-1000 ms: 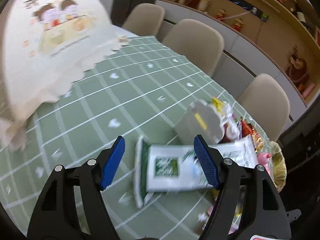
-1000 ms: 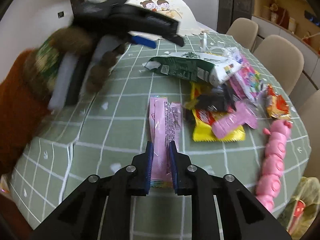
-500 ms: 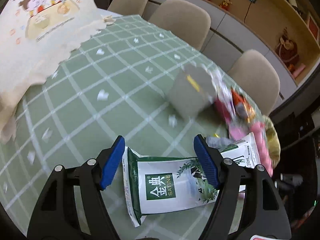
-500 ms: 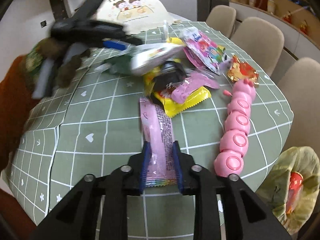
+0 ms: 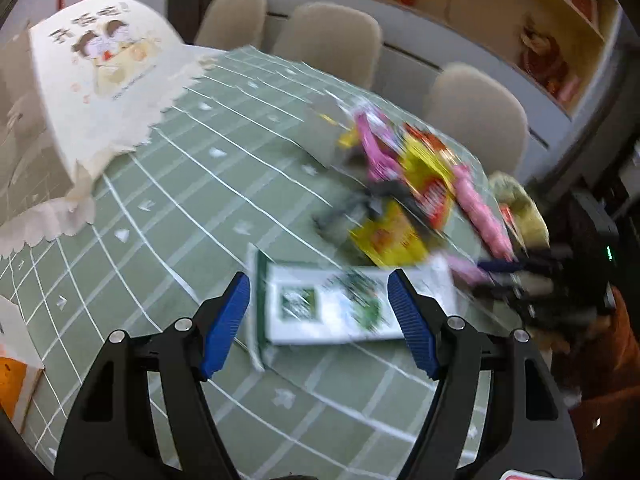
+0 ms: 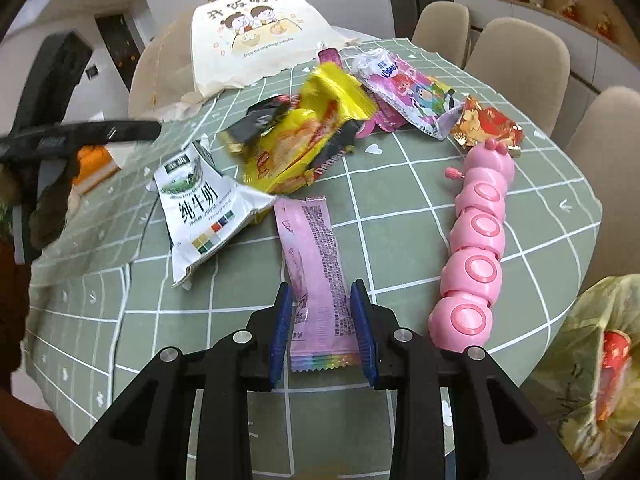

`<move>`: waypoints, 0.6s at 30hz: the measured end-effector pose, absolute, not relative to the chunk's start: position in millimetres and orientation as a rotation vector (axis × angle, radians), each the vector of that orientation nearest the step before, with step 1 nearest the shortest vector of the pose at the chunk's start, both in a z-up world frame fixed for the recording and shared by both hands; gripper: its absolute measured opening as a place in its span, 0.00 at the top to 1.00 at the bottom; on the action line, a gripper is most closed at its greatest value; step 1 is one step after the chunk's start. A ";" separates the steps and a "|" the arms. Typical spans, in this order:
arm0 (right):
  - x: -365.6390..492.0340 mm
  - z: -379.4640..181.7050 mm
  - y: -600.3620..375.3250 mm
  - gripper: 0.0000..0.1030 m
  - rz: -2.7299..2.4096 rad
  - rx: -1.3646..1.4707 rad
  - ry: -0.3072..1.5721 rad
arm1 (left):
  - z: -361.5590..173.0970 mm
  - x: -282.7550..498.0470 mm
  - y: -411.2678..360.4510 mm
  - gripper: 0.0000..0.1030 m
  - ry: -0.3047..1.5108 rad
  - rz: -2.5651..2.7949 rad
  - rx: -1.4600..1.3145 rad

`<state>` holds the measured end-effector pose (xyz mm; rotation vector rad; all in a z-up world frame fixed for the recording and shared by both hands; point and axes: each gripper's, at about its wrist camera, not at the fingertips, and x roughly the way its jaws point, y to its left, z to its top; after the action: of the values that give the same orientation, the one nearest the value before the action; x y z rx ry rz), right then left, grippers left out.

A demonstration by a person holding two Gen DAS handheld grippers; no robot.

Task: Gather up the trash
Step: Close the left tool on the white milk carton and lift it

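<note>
A flat pink wrapper (image 6: pixel 316 240) lies on the green checked tablecloth (image 6: pixel 400 216). Its near end sits between the blue pads of my right gripper (image 6: pixel 320 292), which stands open with a thin gap on each side. A flattened white-and-green milk carton (image 6: pixel 196 208) lies left of it. My left gripper (image 5: pixel 318 280) hangs wide open over that carton (image 5: pixel 340 304), blurred by motion, pads clear of it. Its dark finger (image 6: pixel 120 131) shows at the far left of the right wrist view. Beyond lie a yellow snack wrapper (image 6: pixel 304 136) and a pink cartoon wrapper (image 6: pixel 408 92).
A pink caterpillar toy (image 6: pixel 476 240) lies right of the pink wrapper, with a red-gold wrapper (image 6: pixel 488 124) past it. A yellow-green plastic bag (image 6: pixel 584 360) hangs off the table's right edge. A cream cartoon food cover (image 6: pixel 256 40) stands at the back. Beige chairs (image 6: pixel 516 52) ring the far side.
My right jaws have widened and let go of the pink wrapper, which now lies flat. The left gripper has swung across the table. The milk carton has come from behind the pile to its near left.
</note>
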<state>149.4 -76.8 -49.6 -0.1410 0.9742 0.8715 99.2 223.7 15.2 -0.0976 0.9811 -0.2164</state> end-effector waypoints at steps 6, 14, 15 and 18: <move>141.3 -44.3 -82.1 0.71 0.811 -0.192 0.911 | -7.1 78.9 199.8 0.34 1.121 -0.215 -0.160; 135.4 -31.0 -93.8 0.71 0.808 -0.194 0.861 | -17.9 118.4 237.9 0.34 1.034 0.029 -0.340; 133.5 -30.8 -94.9 0.71 0.805 -0.199 0.856 | -17.7 123.5 244.0 0.34 1.016 0.064 -0.354; 130.0 -32.0 -98.4 0.71 0.783 -0.219 0.839 | -17.5 138.5 258.4 0.34 0.982 0.135 -0.423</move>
<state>130.0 -98.4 -32.0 -0.2188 0.8386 0.7835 138.5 258.4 -17.5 -0.4234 0.9817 0.1347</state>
